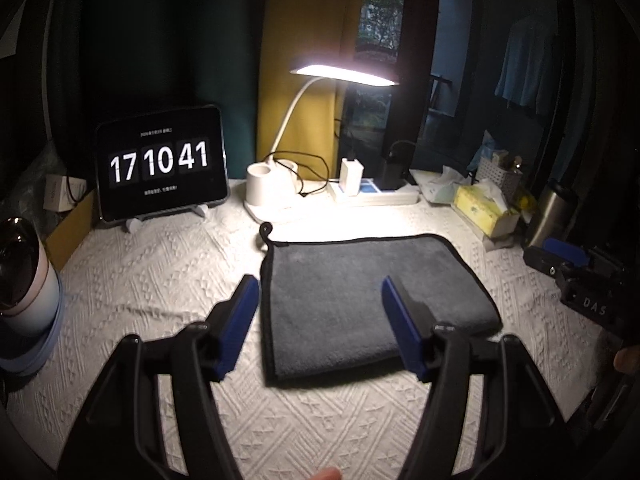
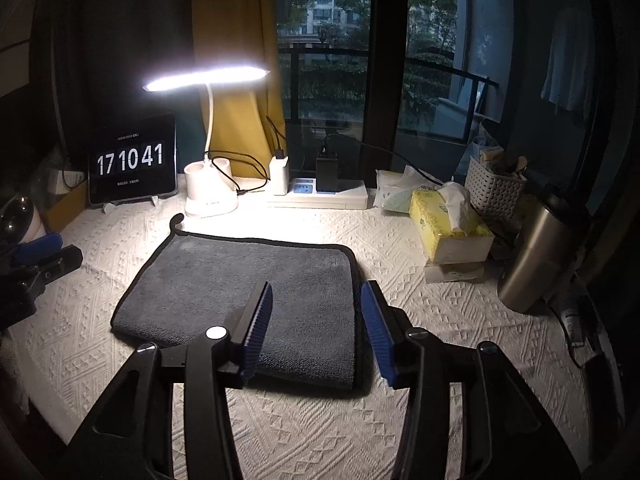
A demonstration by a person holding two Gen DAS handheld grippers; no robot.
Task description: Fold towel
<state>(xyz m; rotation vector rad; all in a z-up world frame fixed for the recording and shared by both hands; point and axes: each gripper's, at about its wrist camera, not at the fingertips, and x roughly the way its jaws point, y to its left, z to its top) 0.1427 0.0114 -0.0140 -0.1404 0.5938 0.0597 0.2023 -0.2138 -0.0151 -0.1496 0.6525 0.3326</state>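
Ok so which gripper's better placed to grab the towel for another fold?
Probably the right gripper: its open fingers straddle the grey towel's right edge, near the closest corner. The left gripper, also open, hovers over the towel's left-middle, one finger off its left edge, so neither clearly wins.

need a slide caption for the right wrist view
Open right gripper poised over the near right part of a folded grey towel on a white textured tablecloth, desk lamp lit.
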